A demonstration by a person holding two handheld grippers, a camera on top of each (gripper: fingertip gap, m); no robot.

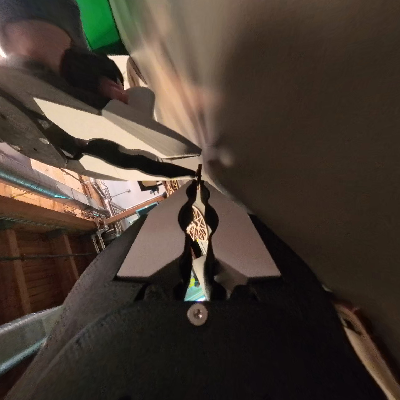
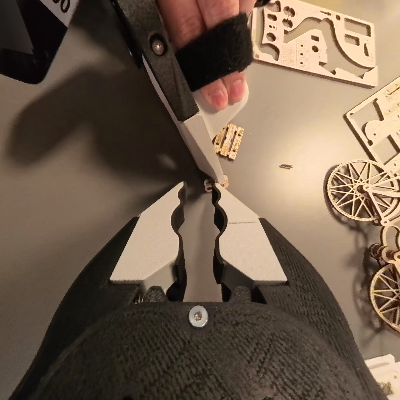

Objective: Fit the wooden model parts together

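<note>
My left tongs point(image 1: 198, 181) pinch a small wooden part point(image 2: 208, 185); my right tongs point(image 2: 199, 187) stand parted, one tip touching it above the desk point(image 2: 281, 129).

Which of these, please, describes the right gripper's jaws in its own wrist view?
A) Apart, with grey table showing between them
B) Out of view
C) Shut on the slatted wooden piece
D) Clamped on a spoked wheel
A: the right gripper shows bare grey table between its spread fingers.
</note>
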